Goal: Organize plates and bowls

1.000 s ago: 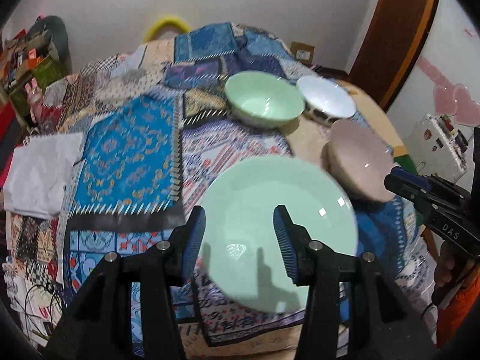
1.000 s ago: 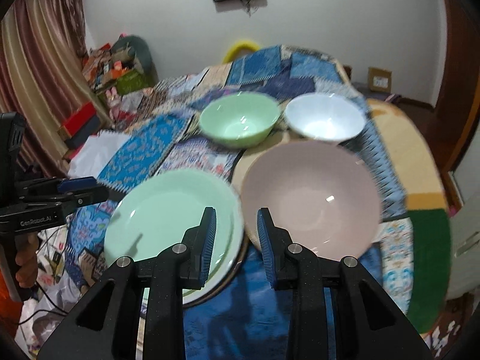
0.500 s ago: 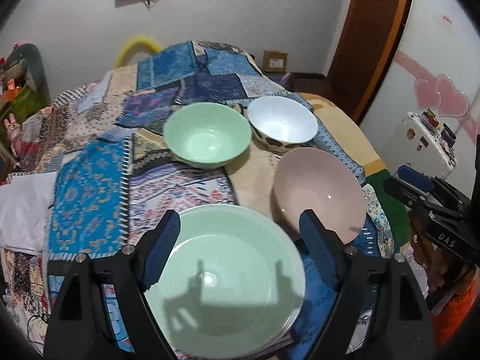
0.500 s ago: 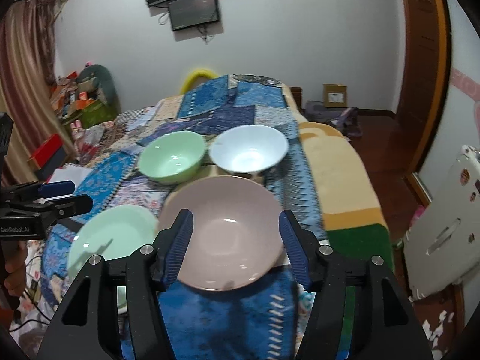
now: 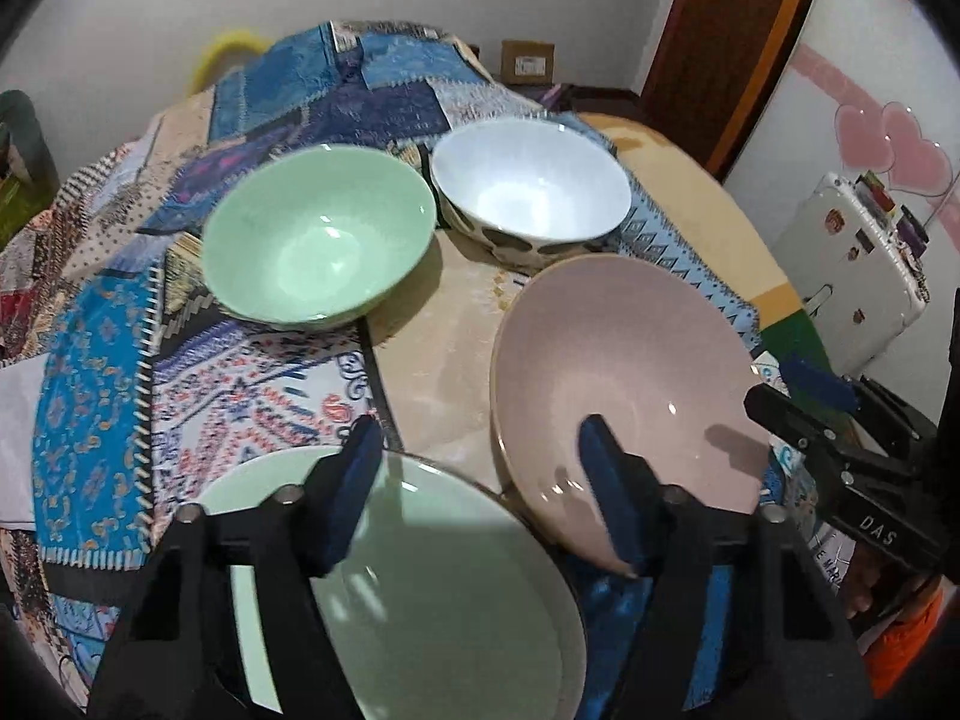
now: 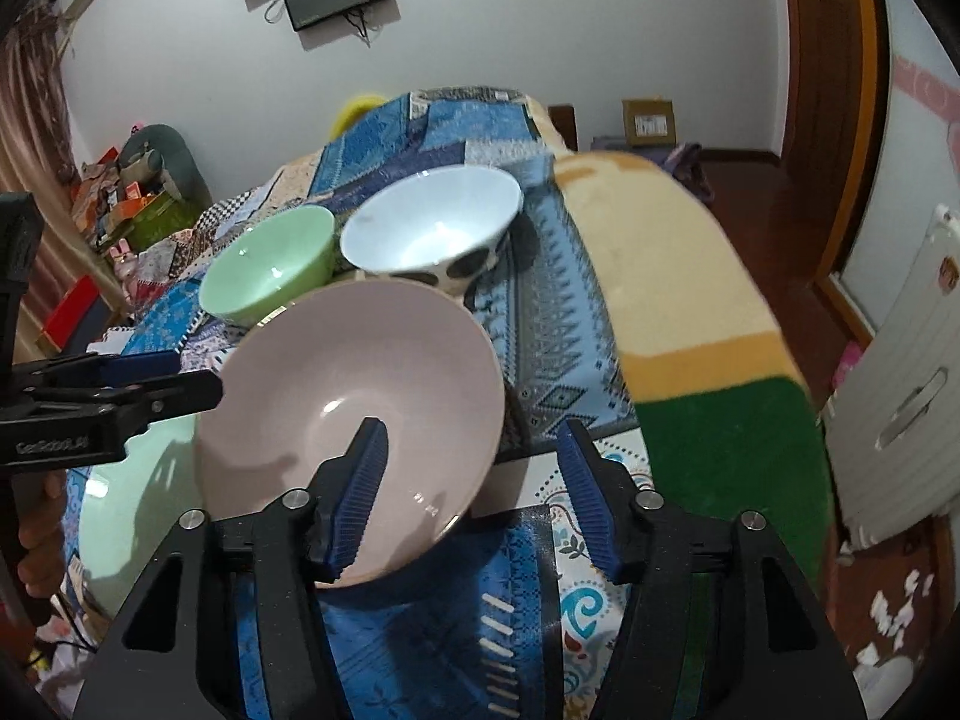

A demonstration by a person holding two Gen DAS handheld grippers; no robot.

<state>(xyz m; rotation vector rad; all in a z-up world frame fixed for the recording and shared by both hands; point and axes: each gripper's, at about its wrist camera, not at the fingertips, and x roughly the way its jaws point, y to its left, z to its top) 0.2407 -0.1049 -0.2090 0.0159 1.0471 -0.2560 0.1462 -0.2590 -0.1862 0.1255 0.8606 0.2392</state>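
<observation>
A pink bowl [image 5: 624, 360] stands on the patchwork cloth, its near-left rim beside a pale green plate [image 5: 420, 594]. Behind them sit a green bowl [image 5: 318, 234] and a white spotted bowl [image 5: 528, 186]. My left gripper [image 5: 480, 492] is closing, one finger over the plate, the other inside the pink bowl, so the bowl's left rim lies between the jaws untouched. My right gripper [image 6: 474, 480] is closing too, straddling the right rim of the pink bowl [image 6: 348, 408] without pressing. Each gripper shows in the other's view: the right gripper [image 5: 792, 390], the left gripper [image 6: 180, 378].
The yellow and green cloth edge [image 6: 720, 330] drops off to the right, with a white cabinet [image 6: 900, 396] beyond it. A folded white cloth [image 5: 12, 438] lies at the far left. Boxes and clutter [image 6: 120, 204] stand by the back left wall.
My left gripper has moved right from over the green plate to the pink bowl's left rim. My right gripper has moved right to the bowl's right rim. Both jaws stand wider than a second ago.
</observation>
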